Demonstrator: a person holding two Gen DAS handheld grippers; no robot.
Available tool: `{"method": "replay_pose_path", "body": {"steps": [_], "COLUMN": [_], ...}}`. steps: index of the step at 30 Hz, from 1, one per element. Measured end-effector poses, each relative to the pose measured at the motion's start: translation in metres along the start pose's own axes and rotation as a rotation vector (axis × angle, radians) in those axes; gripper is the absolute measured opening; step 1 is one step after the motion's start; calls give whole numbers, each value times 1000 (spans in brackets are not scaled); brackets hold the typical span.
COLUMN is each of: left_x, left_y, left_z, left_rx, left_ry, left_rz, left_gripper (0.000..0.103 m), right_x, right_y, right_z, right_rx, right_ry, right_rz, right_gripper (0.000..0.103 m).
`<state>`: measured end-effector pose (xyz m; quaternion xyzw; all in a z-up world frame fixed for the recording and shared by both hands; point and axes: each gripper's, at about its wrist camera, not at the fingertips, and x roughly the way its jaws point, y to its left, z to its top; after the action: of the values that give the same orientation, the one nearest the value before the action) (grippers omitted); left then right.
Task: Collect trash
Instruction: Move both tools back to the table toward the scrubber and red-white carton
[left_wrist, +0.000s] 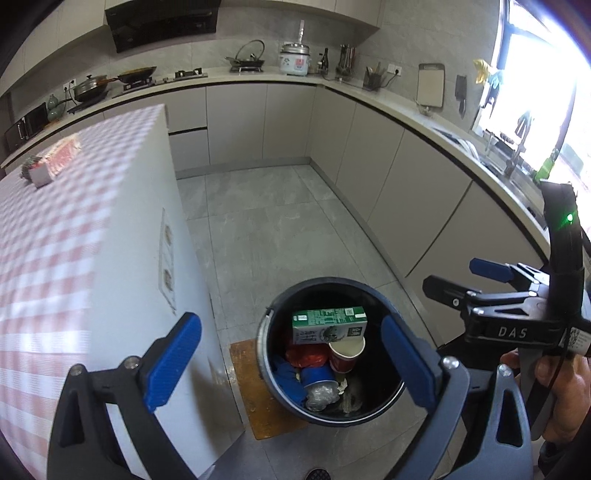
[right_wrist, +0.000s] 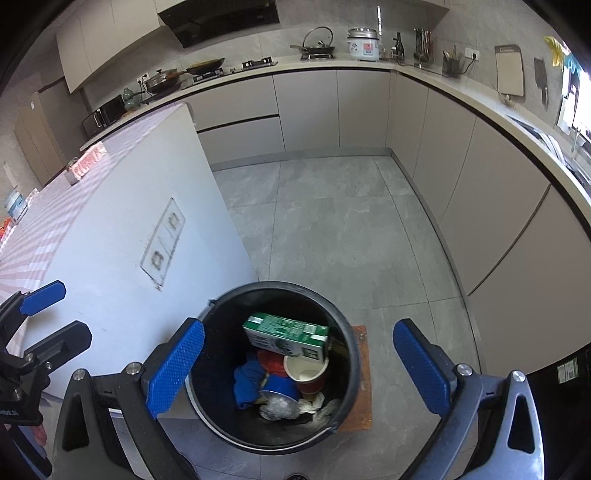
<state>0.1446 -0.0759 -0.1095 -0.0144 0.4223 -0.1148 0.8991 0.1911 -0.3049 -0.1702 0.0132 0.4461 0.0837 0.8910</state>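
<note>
A dark round bin (left_wrist: 384, 299) (right_wrist: 347, 325) stands on the floor beside the island. Inside lie a green and white carton (left_wrist: 328, 325) (right_wrist: 288, 334), a red paper cup (left_wrist: 345, 354) (right_wrist: 308, 376), a blue cup (left_wrist: 317, 376) (right_wrist: 279, 387), blue cloth and crumpled wrappers. My left gripper (left_wrist: 291, 362) is open and empty above the bin. My right gripper (right_wrist: 299, 369) is open and empty over the bin; it also shows in the left wrist view (left_wrist: 458, 280). A red and white packet (left_wrist: 55, 162) (right_wrist: 83, 166) lies on the checked island top.
The white island (left_wrist: 122, 258) (right_wrist: 122, 221) with a pink checked cloth stands left of the bin. A brown mat (left_wrist: 251, 398) (right_wrist: 364, 369) lies under the bin. Grey cabinets (right_wrist: 480, 177) and a counter with pots run along the back and right. Grey tiled floor (right_wrist: 332, 229) lies beyond.
</note>
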Motion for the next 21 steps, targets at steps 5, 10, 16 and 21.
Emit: {"method": "replay_pose_path", "body": {"steps": [5,10,16,21], "left_x": [-22,-45,-79,-102], "left_y": [24,61,113,155], "left_z": [3,1,-2,-4], "left_rx": [3,-13,-40,-54], "left_ry": [-32,-48,-85,-111], "left_rz": [9,30,45,70], "left_gripper": [99,99,99,99], "right_x": [-20,-38,-57,-63], "right_y": [36,81,145,203], "right_z": [9,21,35,43], "right_rx": [-15,-40,-70,-92], "right_ry": [-34,-58,-98,-101], "right_rz": [12,27,59,114], "right_gripper": [103,103,103,103]}}
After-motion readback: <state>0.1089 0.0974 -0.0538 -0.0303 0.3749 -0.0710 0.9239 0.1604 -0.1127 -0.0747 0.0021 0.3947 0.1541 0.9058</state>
